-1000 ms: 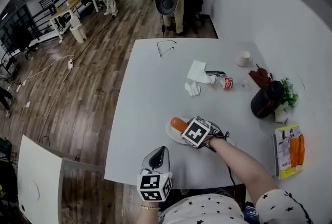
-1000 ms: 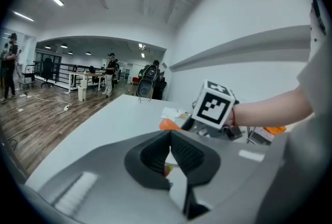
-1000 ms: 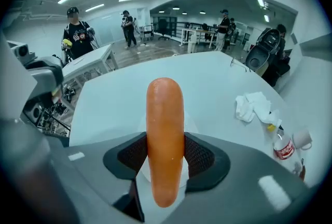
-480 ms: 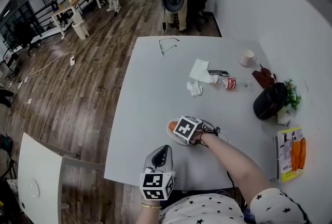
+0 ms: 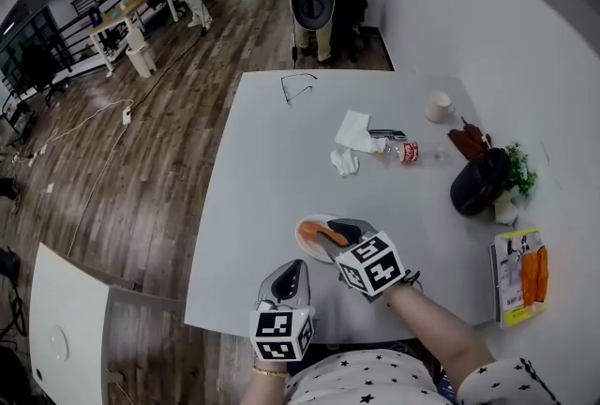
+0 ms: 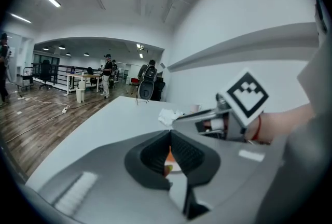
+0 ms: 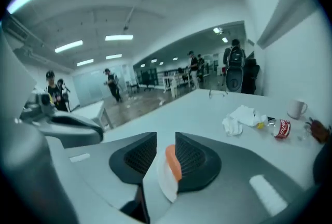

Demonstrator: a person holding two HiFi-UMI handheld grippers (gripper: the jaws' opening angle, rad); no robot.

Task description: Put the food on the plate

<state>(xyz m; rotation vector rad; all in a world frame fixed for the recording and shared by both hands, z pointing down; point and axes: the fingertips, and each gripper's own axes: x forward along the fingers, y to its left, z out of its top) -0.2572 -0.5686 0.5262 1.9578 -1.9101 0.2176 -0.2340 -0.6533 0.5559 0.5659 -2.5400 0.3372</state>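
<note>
A small white plate (image 5: 309, 249) lies near the table's front edge with an orange piece of food (image 5: 314, 231) on it. My right gripper (image 5: 343, 228) reaches in from the right, its tips at the plate's right rim. Its jaws are closing with nothing pressed between them. In the right gripper view, the food (image 7: 173, 161) and the plate (image 7: 164, 184) show through the gap of the right gripper (image 7: 166, 138). My left gripper (image 5: 290, 275) hovers at the front edge just short of the plate, jaws together and empty. The left gripper (image 6: 170, 133) faces the food (image 6: 168, 155).
Farther back on the white table (image 5: 262, 169) lie glasses (image 5: 298, 86), tissues (image 5: 354, 129), a small bottle (image 5: 405, 151) and a cup (image 5: 438, 106). A black cap (image 5: 478, 180), a plant (image 5: 518, 171) and a carrot packet (image 5: 520, 274) sit along the right side.
My right gripper has drawn back from over the plate toward me, and the orange food now lies uncovered on the plate. The left gripper has stayed put.
</note>
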